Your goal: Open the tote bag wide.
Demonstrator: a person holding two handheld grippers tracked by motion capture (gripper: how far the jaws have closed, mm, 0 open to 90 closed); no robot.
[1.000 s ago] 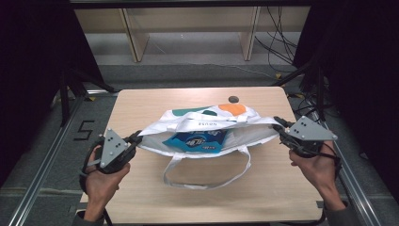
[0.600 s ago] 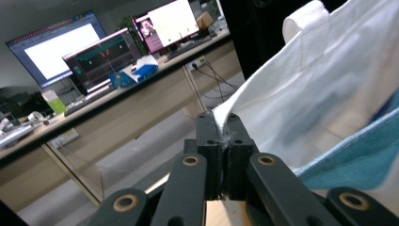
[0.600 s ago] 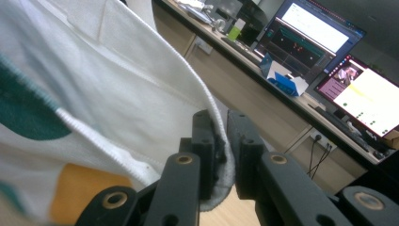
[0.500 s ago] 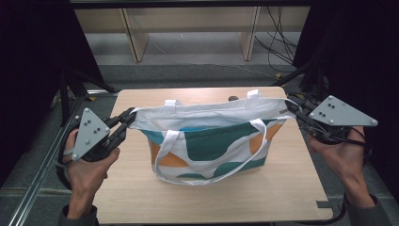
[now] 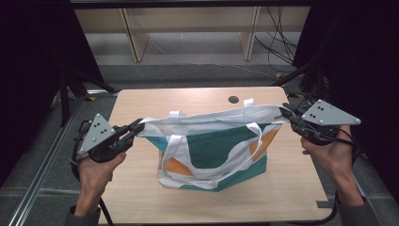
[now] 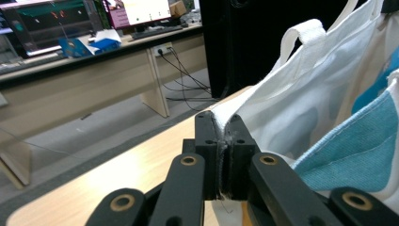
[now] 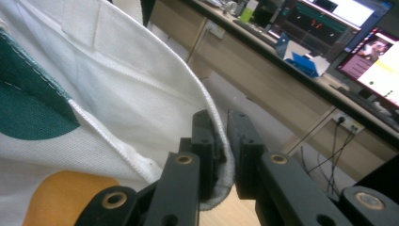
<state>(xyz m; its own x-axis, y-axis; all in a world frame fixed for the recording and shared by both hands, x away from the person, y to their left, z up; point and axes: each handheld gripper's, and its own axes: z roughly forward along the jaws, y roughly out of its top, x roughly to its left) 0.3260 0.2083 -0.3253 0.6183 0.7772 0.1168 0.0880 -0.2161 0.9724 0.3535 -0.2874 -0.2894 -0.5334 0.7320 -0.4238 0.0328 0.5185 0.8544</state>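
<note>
Tote bag stood upright mid-surface, held stretched between both grippers by the two ends of its top rim. Bag was white with teal and orange patches; its bottom rested on the wood, mouth pulled into a long narrow slot.

Left gripper was at the bag's left end, jaws pressed together on the white rim seam. The left gripper view confirmed it: fabric edge clamped flat between the two black jaws, no gap.

Right gripper was at the right end, also pinching the rim. In the right gripper view the hem ran down between the jaws, folded cloth bunched at their base.

Near handle loop hung down the front panel; far handle's two strap ends stuck up behind the rim.

Small dark round hole or grommet sat in the surface behind the bag, apart from it.

Left hand and right hand each gripped a tool from below.
</note>
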